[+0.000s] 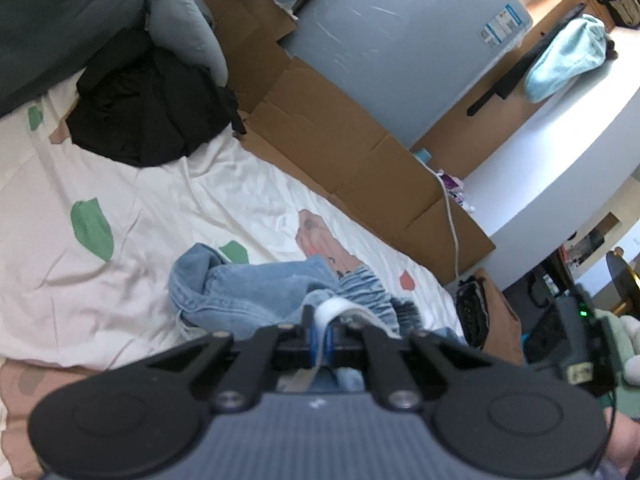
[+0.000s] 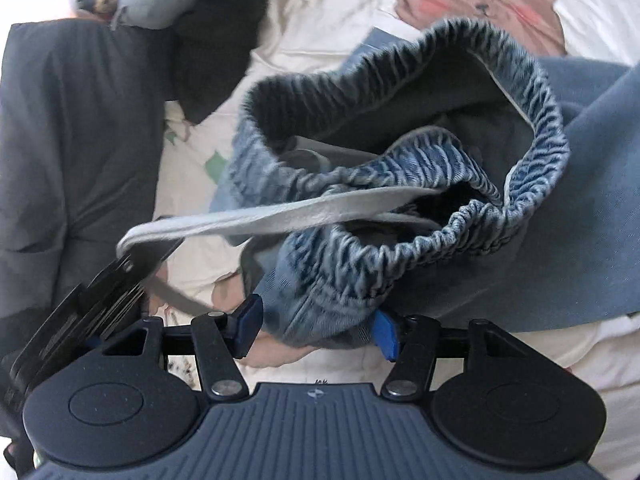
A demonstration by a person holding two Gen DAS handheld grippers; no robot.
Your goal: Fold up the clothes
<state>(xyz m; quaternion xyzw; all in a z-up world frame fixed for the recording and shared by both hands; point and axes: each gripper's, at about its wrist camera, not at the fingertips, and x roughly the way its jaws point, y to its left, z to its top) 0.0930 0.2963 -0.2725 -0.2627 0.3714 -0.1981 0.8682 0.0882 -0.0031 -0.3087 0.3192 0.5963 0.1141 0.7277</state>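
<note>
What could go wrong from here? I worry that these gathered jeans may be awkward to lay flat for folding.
The left gripper is shut on the white drawstring alone, so a pull may draw the cord out or cinch the elastic waistband instead of lifting the jeans. The right gripper straddles a thick bunch of waistband; closing there may catch several layers together.

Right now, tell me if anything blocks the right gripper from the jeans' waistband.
Nothing visible does. The right gripper is open with the elastic waistband of the jeans bunched between its fingers. The white drawstring runs off to the left gripper, clear of it.
</note>
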